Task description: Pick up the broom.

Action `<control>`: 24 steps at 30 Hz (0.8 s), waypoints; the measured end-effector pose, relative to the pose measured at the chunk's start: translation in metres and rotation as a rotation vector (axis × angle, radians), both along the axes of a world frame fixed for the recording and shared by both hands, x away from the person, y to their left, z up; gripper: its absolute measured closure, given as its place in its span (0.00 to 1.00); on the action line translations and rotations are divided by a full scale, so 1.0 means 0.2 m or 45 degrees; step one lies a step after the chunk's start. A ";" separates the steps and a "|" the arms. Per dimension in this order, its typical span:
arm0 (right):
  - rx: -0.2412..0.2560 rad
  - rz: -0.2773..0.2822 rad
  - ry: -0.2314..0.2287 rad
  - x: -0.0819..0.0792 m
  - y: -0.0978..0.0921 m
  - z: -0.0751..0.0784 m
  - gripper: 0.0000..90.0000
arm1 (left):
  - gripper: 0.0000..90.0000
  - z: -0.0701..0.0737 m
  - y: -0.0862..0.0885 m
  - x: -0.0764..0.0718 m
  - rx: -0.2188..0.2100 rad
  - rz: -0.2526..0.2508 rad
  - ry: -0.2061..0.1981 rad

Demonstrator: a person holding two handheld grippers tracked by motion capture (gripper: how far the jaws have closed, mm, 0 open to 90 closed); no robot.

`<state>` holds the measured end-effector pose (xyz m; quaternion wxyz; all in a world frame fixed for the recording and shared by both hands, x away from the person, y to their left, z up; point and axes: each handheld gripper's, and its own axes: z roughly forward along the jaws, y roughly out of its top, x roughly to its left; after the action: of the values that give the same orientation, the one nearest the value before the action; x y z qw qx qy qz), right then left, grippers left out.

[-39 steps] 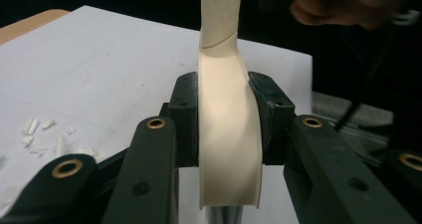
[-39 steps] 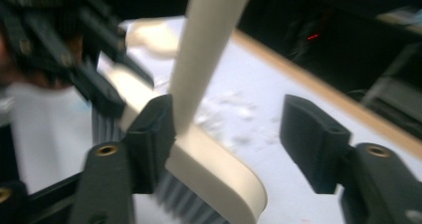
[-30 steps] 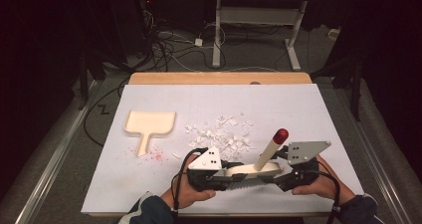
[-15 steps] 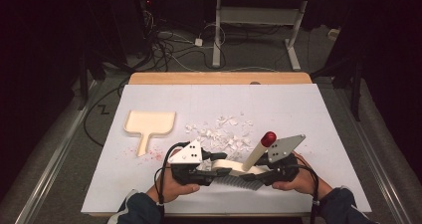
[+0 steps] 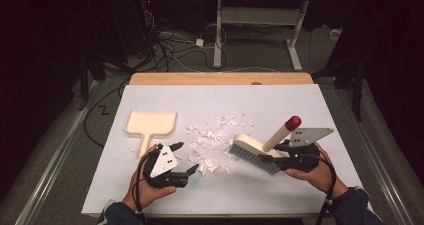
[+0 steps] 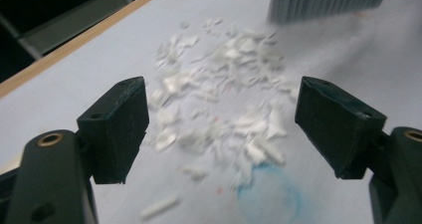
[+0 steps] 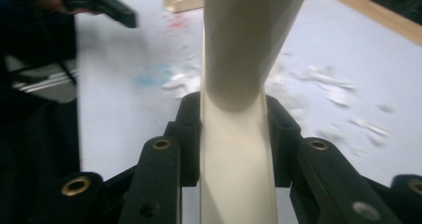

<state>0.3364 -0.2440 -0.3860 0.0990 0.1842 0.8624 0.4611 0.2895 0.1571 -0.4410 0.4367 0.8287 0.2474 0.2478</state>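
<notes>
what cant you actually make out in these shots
- Brush: in the right gripper view the handle rises out of the top edge, so head and bristles are cut off.
- Brush bristles in the left gripper view: cut by the top edge and blurred.
- White scraps: motion blur; material and count unreadable.
- Dustpan: in the right gripper view a sliver at the top edge.
- Right claw: in the high view its grey plate and the brush hide the grip.
</notes>
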 end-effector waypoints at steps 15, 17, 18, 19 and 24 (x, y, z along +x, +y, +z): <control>-0.058 -0.348 -0.079 0.04 -0.18 0.08 0.75 | 0.18 -0.15 0.27 -0.14 0.069 0.275 0.033; -0.073 -0.381 -0.089 0.06 -0.20 0.07 0.75 | 0.18 -0.16 0.28 -0.15 0.102 0.296 0.028; -0.094 -0.408 -0.100 0.07 -0.20 0.07 0.75 | 0.18 -0.17 0.28 -0.15 0.118 0.306 0.031; -0.117 -0.430 -0.108 0.08 -0.20 0.07 0.75 | 0.18 -0.17 0.28 -0.15 0.136 0.321 0.035; -0.179 -0.495 -0.180 0.13 -0.19 0.05 0.75 | 0.18 -0.19 0.30 -0.13 0.136 0.341 0.065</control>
<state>0.3616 -0.2823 -0.3764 0.2590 0.3068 0.8316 0.3837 0.2631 0.2175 -0.4798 0.3487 0.8164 0.3533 0.2952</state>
